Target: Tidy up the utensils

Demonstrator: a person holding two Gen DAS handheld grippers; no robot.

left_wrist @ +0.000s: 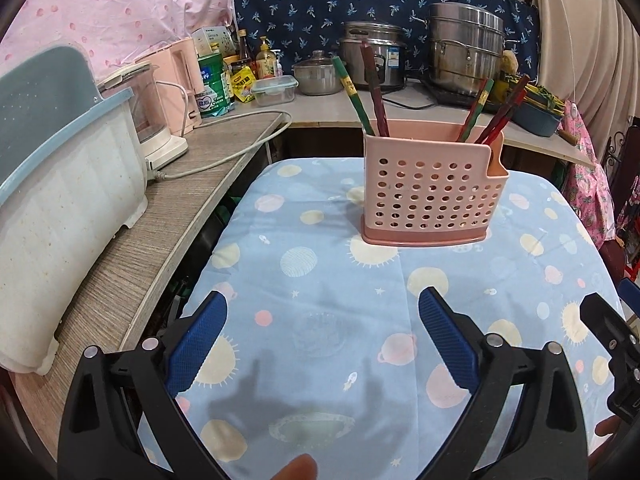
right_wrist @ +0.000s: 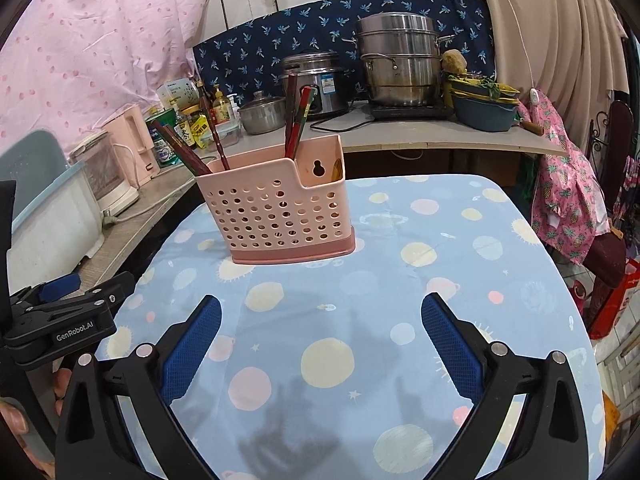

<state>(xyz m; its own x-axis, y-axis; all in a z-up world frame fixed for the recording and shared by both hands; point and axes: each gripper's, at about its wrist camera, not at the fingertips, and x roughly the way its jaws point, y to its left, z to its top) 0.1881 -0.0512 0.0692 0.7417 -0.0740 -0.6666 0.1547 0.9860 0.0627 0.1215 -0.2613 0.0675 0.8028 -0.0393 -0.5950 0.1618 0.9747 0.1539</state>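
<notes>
A pink perforated utensil holder (left_wrist: 430, 200) stands upright on the blue planet-print tablecloth (left_wrist: 320, 300); it also shows in the right wrist view (right_wrist: 276, 216). Several red and green chopsticks (left_wrist: 370, 92) stand in it, some at its left end, some at its right end (left_wrist: 494, 114); they also show in the right wrist view (right_wrist: 296, 120). My left gripper (left_wrist: 322, 312) is open and empty, well short of the holder. My right gripper (right_wrist: 320, 312) is open and empty too, also short of the holder. The right gripper's side shows at the left wrist view's right edge (left_wrist: 612, 340).
A wooden counter (left_wrist: 160, 208) runs along the left with a white and blue bin (left_wrist: 64, 184), a blender and a pink kettle. At the back stand steel pots (left_wrist: 466, 48), a rice cooker (right_wrist: 316, 80), bottles and a blue basin (right_wrist: 484, 110).
</notes>
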